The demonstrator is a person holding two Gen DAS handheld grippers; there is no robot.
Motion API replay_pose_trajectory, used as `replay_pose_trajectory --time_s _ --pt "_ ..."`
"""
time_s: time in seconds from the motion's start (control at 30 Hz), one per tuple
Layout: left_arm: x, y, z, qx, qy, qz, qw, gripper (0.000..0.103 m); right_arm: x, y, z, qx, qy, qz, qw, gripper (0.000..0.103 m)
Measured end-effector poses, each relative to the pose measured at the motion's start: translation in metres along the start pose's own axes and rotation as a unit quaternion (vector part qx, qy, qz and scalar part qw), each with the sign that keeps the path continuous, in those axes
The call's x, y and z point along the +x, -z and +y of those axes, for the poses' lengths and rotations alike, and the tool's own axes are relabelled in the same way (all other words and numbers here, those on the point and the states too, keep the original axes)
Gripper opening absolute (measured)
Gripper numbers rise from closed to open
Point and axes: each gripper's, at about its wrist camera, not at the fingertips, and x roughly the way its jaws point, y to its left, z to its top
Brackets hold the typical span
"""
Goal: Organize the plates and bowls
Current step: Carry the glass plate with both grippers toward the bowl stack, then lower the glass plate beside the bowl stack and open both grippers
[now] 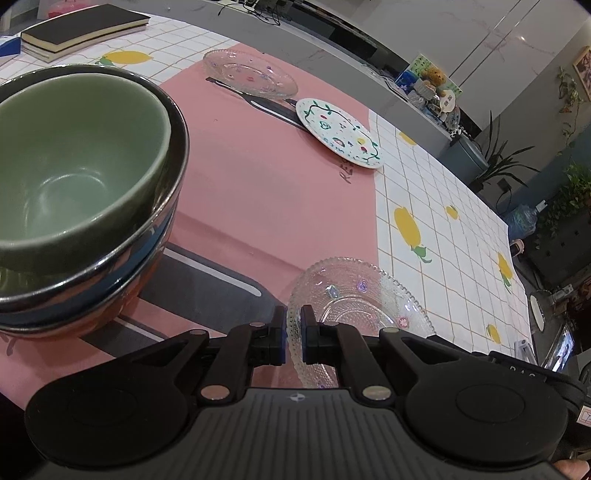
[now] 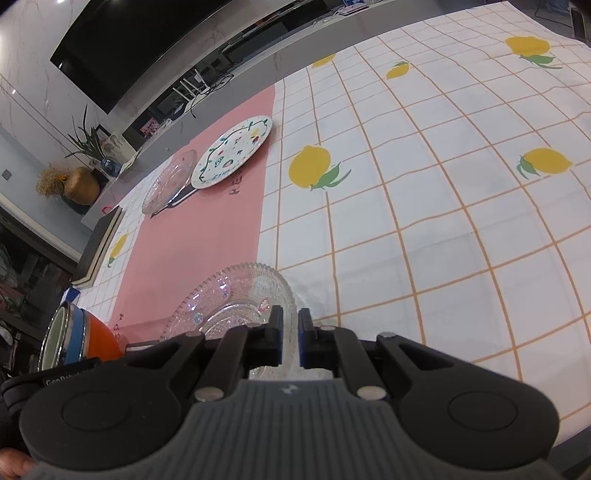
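My left gripper is shut on the rim of a clear glass plate, which it holds tilted above the pink mat. My right gripper is shut on the opposite rim of the same glass plate. A stack of bowls, green one on top inside a steel bowl, stands at the left; the stack also shows in the right wrist view. A second glass plate and a white flowered plate lie far on the mat, and both show in the right wrist view: glass, flowered.
A black book lies at the far left on the lemon-print tablecloth. The tablecloth spreads wide to the right. A counter with clutter and plants runs behind the table.
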Motion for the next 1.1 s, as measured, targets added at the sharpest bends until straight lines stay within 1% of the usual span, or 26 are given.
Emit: replay_pose_trajectory --time_s 0.23,0.37,0.5,0.6,0.67,0.73,0.8,0.83,0.87,0.9,0.93,0.97,1.1 --pt "0.0 0.003 -0.001 0.009 -0.01 -0.007 0.9999 0.008 0.005 0.001 0.002 0.0 0.004 0.005 1.0 0.007" --pt "0.002 0.005 -0.002 0.016 -0.023 -0.004 0.9996 0.01 0.009 0.003 0.009 -0.022 0.012 0.006 1.0 0.009" --pt "0.0 0.007 -0.005 0.028 -0.028 -0.007 0.9992 0.011 0.009 0.004 0.01 -0.026 0.015 0.003 1.0 0.009" --pt "-0.001 0.007 -0.004 0.025 -0.026 -0.005 0.9993 0.011 0.008 0.004 0.011 -0.028 0.017 0.001 0.999 0.009" --pt "-0.001 0.006 -0.003 0.019 -0.021 -0.001 0.9996 0.012 0.008 0.005 0.011 -0.027 0.017 0.0 0.999 0.012" --pt "-0.001 0.005 -0.002 0.017 -0.015 0.0 0.9997 0.015 0.007 0.005 0.011 -0.027 0.019 -0.001 0.999 0.012" --pt "-0.002 0.004 -0.001 0.012 -0.01 0.001 0.9999 0.016 0.006 0.005 0.011 -0.023 0.019 -0.002 1.0 0.013" --pt "-0.003 0.004 -0.001 0.012 -0.01 0.0 0.9999 0.017 0.005 0.005 0.01 -0.019 0.018 -0.003 1.0 0.015" --pt "-0.004 0.004 -0.001 0.013 -0.009 -0.003 0.9999 0.019 0.004 0.005 0.009 -0.013 0.018 -0.006 1.0 0.02" --pt "-0.006 0.002 -0.002 0.016 -0.007 -0.008 0.9998 0.023 0.003 0.004 0.007 -0.008 0.017 -0.009 1.0 0.024" --pt "-0.008 0.002 -0.003 0.02 -0.007 -0.014 0.9997 0.028 0.001 0.004 0.005 -0.003 0.017 -0.014 1.0 0.031" --pt "-0.01 0.0 -0.005 0.024 -0.007 -0.02 0.9995 0.029 -0.001 0.003 0.004 0.002 0.018 -0.018 1.0 0.035" --pt "-0.02 -0.003 -0.014 0.045 -0.016 -0.033 0.9983 0.031 -0.007 0.003 0.007 -0.001 0.021 -0.037 0.999 0.037"
